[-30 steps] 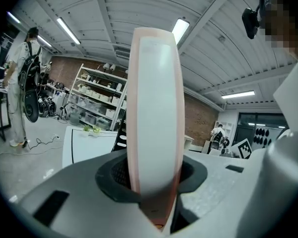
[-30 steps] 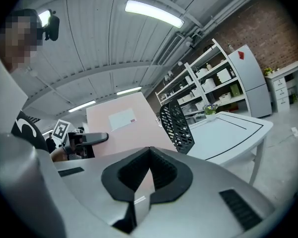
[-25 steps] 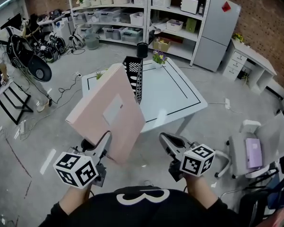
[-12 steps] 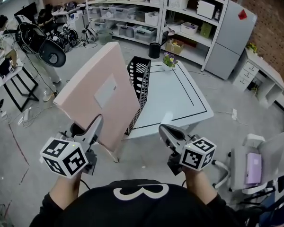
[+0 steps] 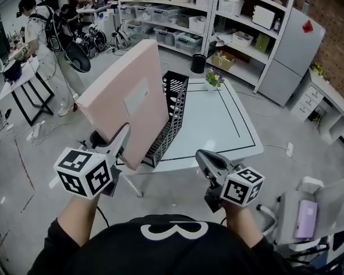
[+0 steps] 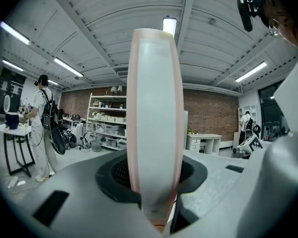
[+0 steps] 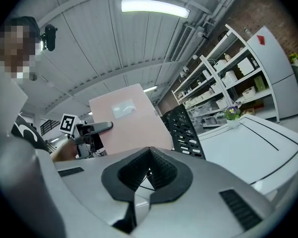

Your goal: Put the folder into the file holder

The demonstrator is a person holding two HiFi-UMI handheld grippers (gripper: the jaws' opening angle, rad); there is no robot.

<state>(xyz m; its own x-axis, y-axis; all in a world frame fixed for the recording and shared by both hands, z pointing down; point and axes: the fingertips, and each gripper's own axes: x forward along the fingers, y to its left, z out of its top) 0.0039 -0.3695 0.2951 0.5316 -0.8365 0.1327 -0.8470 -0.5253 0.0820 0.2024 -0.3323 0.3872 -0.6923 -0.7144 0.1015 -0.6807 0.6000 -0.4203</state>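
A large pink folder point(image 5: 132, 102) with a pale label stands nearly upright in the air, its bottom edge clamped by my left gripper point(image 5: 123, 139). In the left gripper view the folder's spine point(image 6: 154, 123) fills the gap between the pads. The black mesh file holder point(image 5: 173, 116) stands on the near left part of the white table point(image 5: 218, 119), just right of the folder and partly hidden by it. My right gripper point(image 5: 205, 160) hangs below the table's front edge, shut with nothing in it. The right gripper view shows the folder point(image 7: 126, 118) beside the holder point(image 7: 186, 130).
A small flower pot point(image 5: 214, 78) sits at the table's far edge and a black bin point(image 5: 198, 63) stands behind it. Shelves with boxes point(image 5: 206, 16) line the back wall. A person point(image 5: 37, 33) stands far left by a small table. A chair point(image 5: 309, 205) is at the right.
The folder has come upright and closer to the file holder's left side as I step nearer to the table. The right gripper stays shut and low.
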